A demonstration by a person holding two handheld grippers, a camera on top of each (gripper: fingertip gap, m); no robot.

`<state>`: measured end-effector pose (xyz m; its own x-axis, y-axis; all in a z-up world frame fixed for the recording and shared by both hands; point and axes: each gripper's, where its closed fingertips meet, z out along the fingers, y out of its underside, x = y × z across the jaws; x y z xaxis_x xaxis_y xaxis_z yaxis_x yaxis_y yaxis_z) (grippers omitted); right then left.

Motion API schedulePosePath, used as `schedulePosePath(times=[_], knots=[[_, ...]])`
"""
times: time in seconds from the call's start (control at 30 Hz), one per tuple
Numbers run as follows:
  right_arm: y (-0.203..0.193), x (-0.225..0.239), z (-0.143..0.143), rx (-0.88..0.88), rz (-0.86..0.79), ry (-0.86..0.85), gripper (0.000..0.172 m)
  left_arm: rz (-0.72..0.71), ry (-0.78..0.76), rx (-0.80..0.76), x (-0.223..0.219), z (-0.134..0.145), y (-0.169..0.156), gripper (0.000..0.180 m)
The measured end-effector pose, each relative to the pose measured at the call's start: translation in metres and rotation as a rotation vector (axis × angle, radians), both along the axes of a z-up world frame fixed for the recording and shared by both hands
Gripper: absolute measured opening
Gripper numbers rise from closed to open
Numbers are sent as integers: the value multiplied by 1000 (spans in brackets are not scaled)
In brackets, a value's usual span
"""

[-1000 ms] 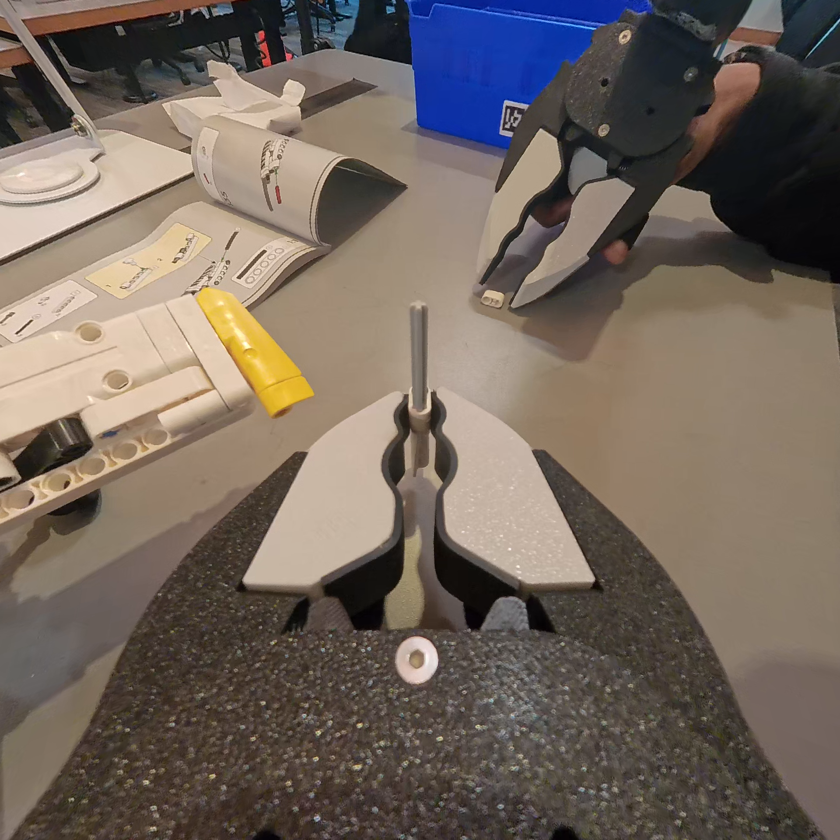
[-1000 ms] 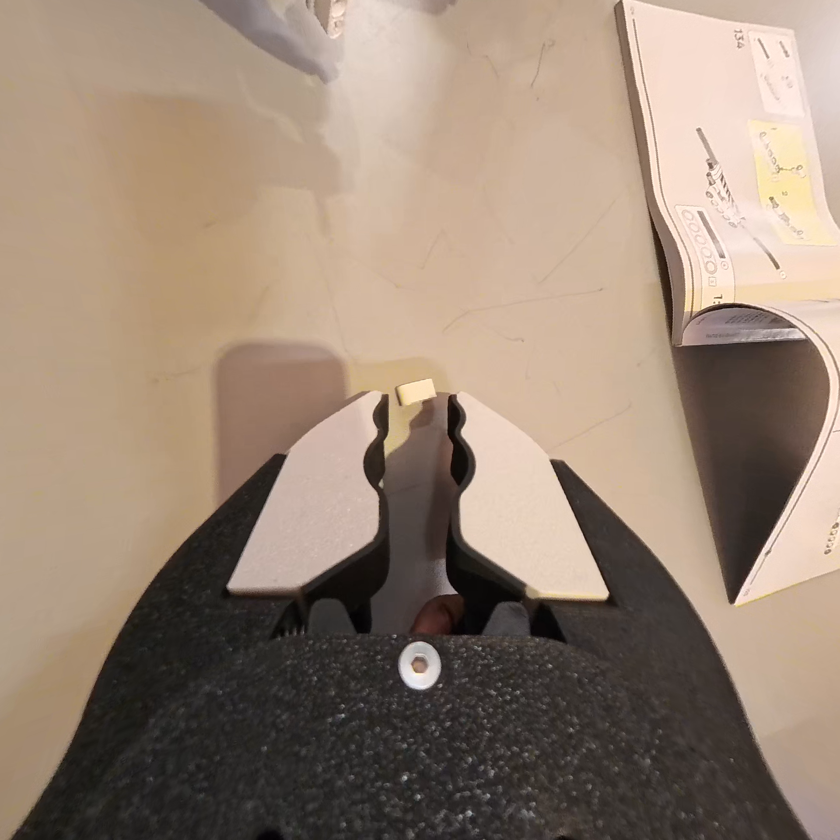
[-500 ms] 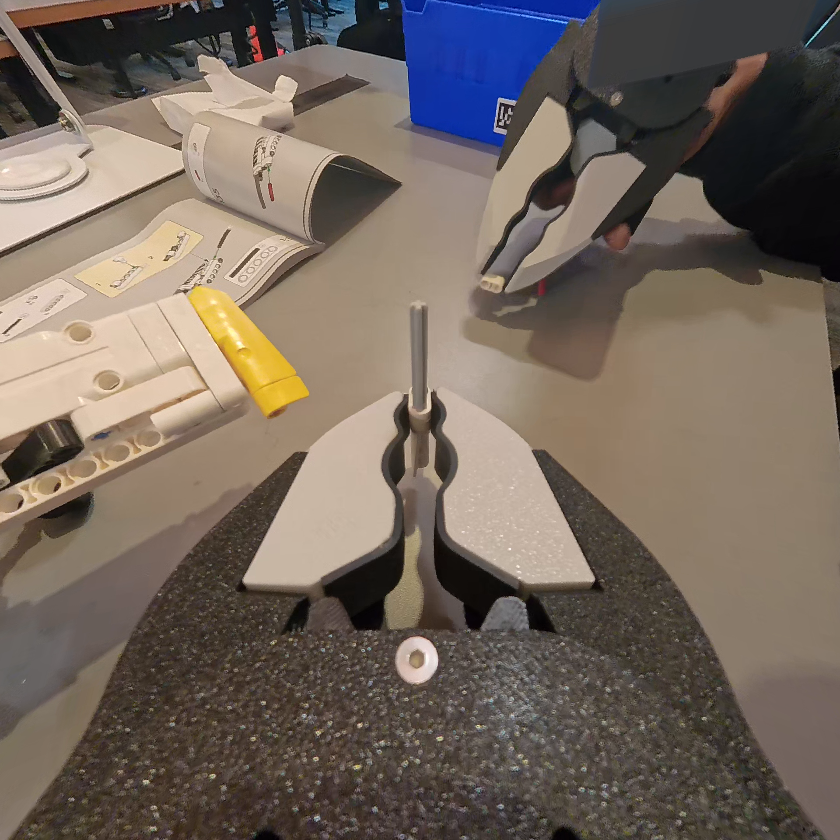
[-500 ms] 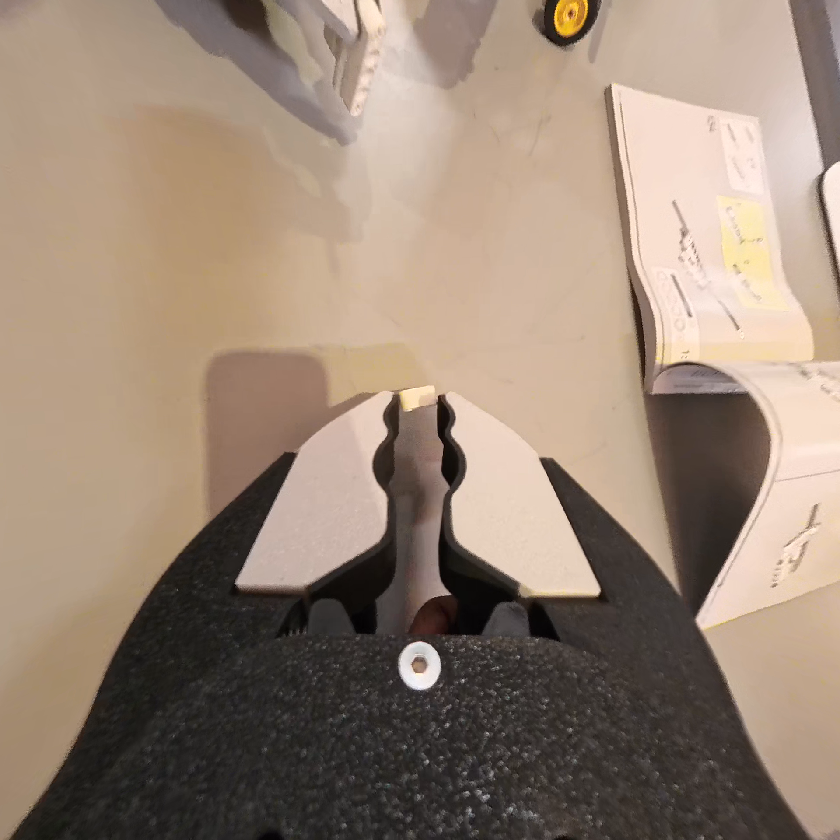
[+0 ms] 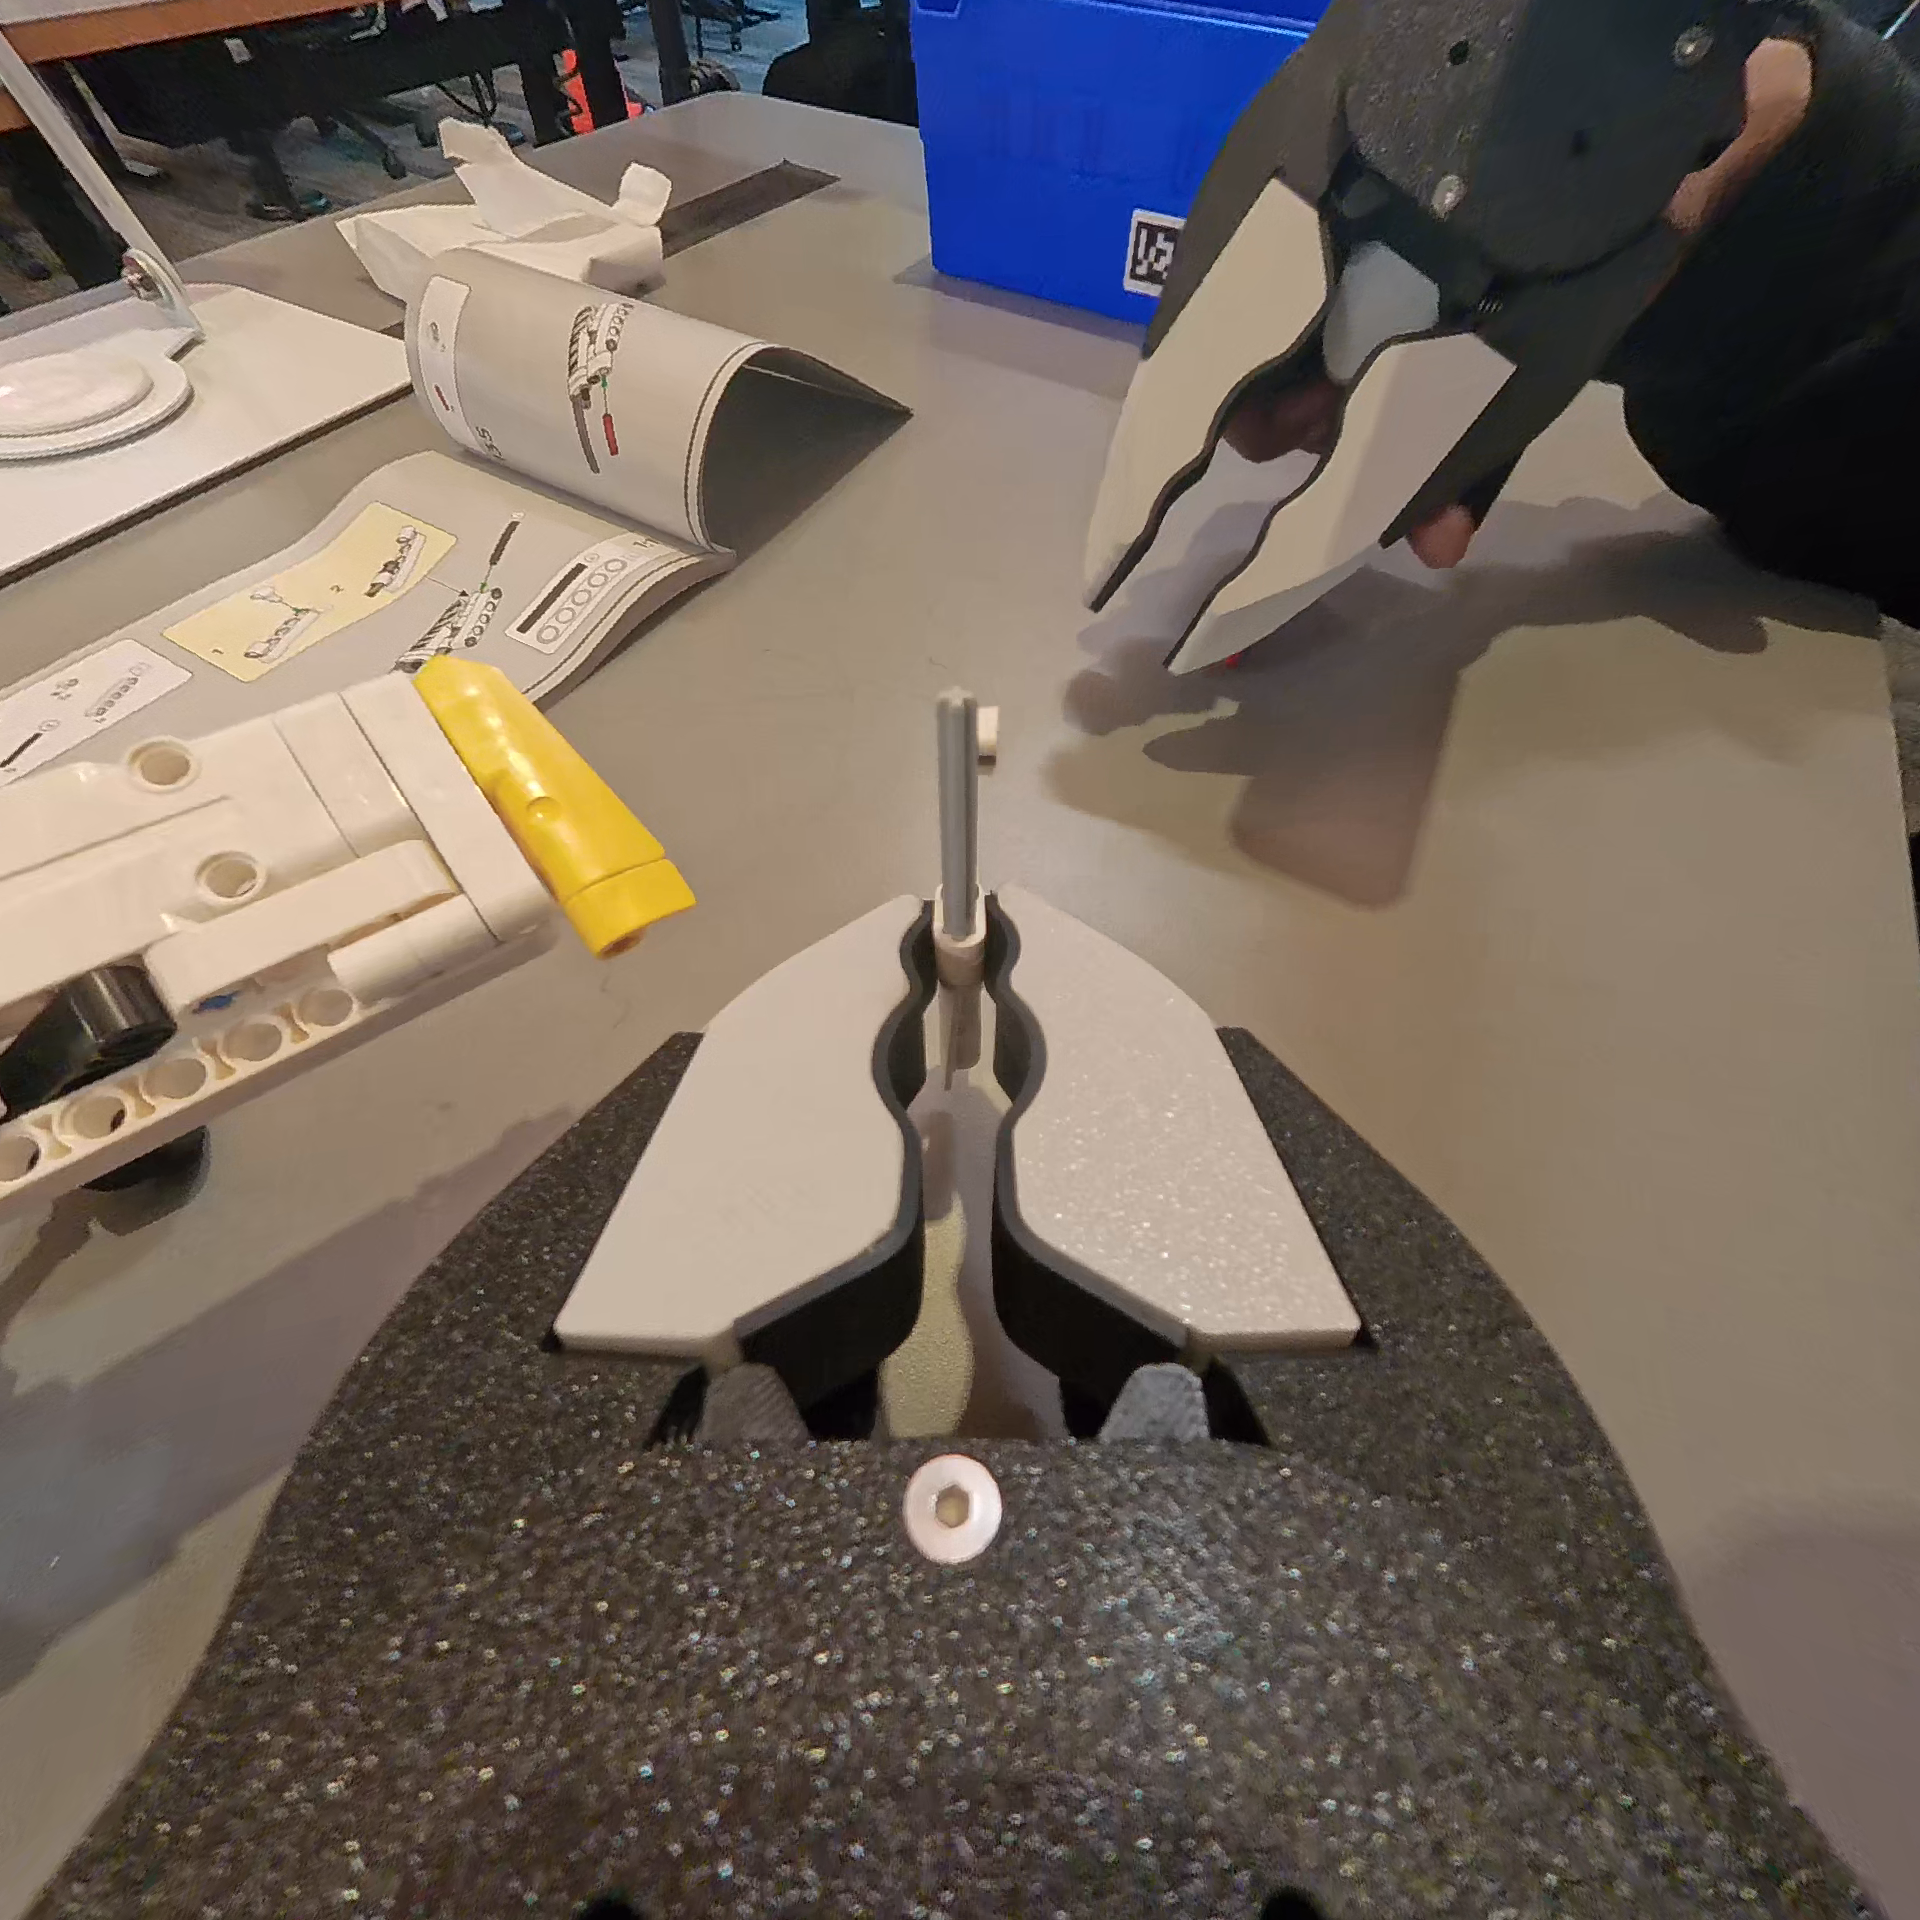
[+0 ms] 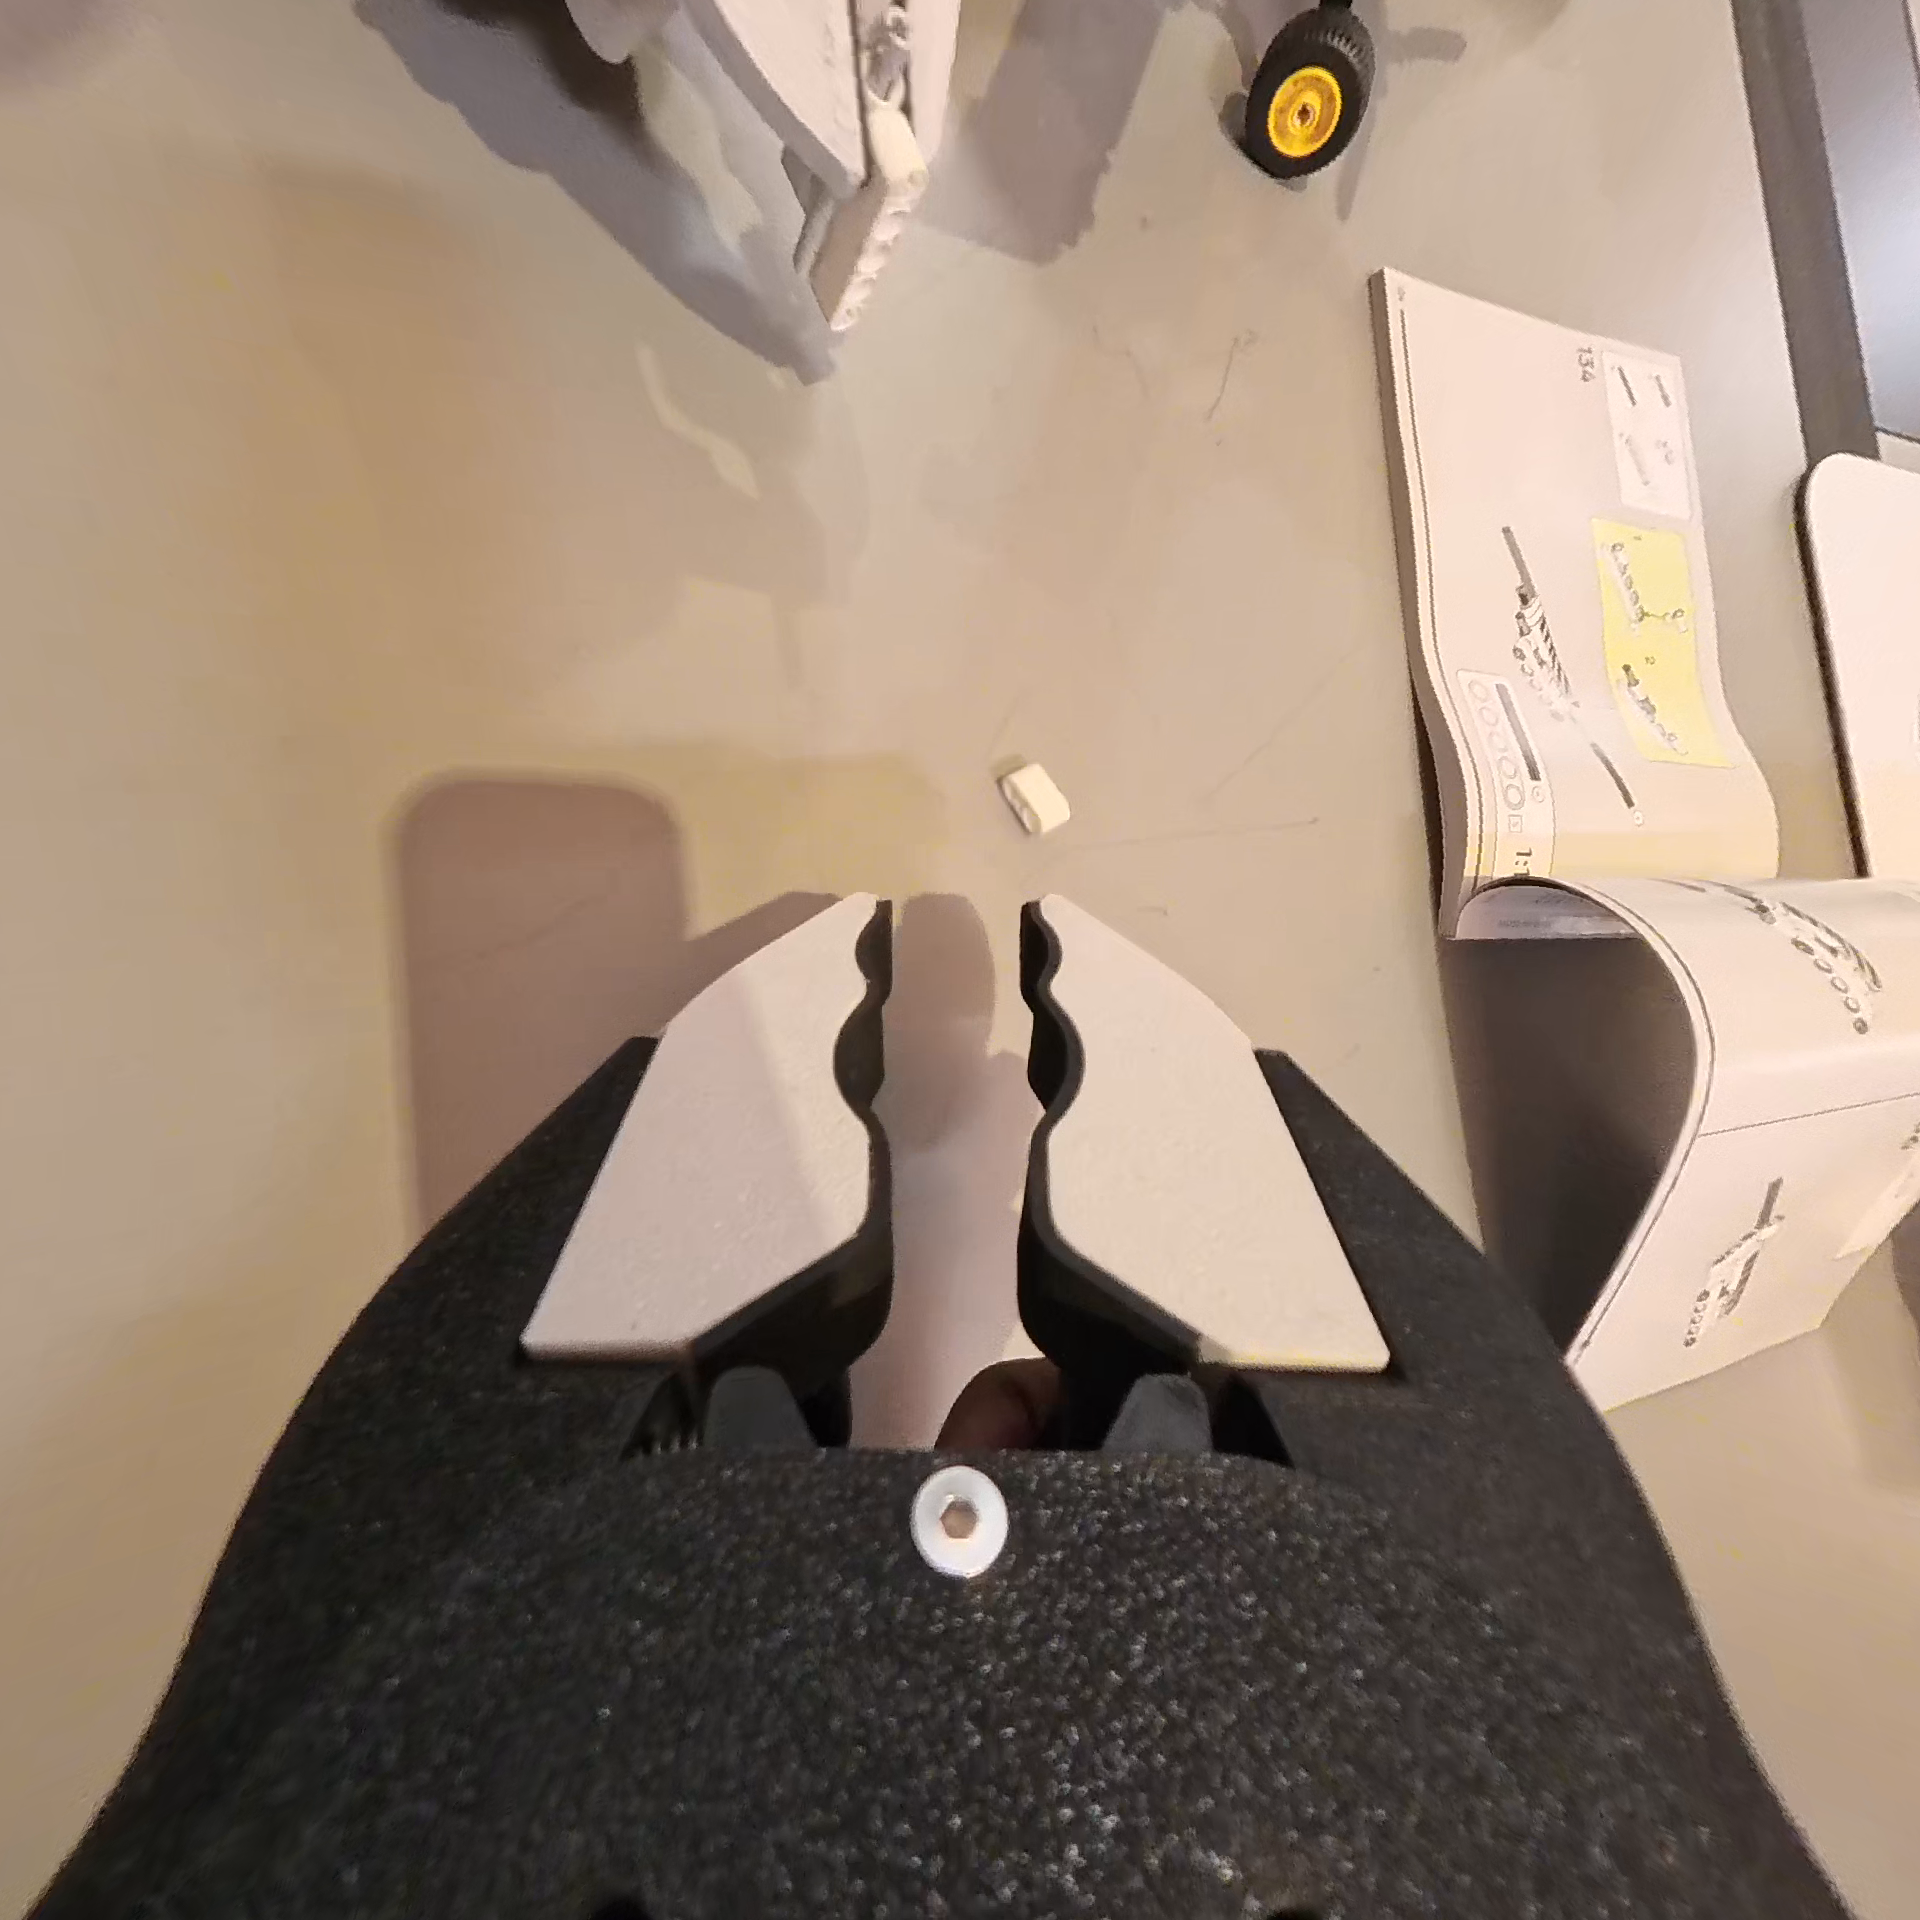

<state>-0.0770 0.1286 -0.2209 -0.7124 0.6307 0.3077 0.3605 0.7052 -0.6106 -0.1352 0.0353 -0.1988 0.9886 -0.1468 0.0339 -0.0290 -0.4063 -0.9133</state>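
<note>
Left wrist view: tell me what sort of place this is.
Likely an office or lab worktable used for toy-brick building: an open instruction booklet, a white-and-yellow brick model, a blue bin, and desks with chairs behind.

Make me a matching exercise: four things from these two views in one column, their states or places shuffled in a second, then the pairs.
1. grey axle
2. small white piece
3. right gripper
4. booklet

a. lying open, one page curled over
b. loose on the table
c. open, nothing between the fingers
d. clamped in the left gripper, pointing forward

Pairs: 1-d, 2-b, 3-c, 4-a
</note>
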Motion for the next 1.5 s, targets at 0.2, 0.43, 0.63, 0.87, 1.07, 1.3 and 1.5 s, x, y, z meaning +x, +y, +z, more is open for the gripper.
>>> schedulePosePath(times=[0.2,0.43,0.63,0.87,1.07,1.3,1.5], knots=[[1,-15,-9,5,15,-15,23,0,1,0,0,0,0,8],[-5,-41,-18,-82,-3,-148,23,2,-7,3,-1,0,-1,8],[-6,-50,-16,-79,-17,-118,8,2,-20,4,-1,1,-1,8],[-21,-16,-5,-54,104,-55,23,-6,-15,-7,0,-1,-1,8],[-13,-4,-7,-60,67,-66,25,0,-22,-6,-1,0,-1,8],[-11,22,-1,-97,87,-57,24,-11,-12,-17,1,-2,0,8],[-12,25,-12,-52,169,-67,24,-24,-5,-23,3,-3,0,8]])
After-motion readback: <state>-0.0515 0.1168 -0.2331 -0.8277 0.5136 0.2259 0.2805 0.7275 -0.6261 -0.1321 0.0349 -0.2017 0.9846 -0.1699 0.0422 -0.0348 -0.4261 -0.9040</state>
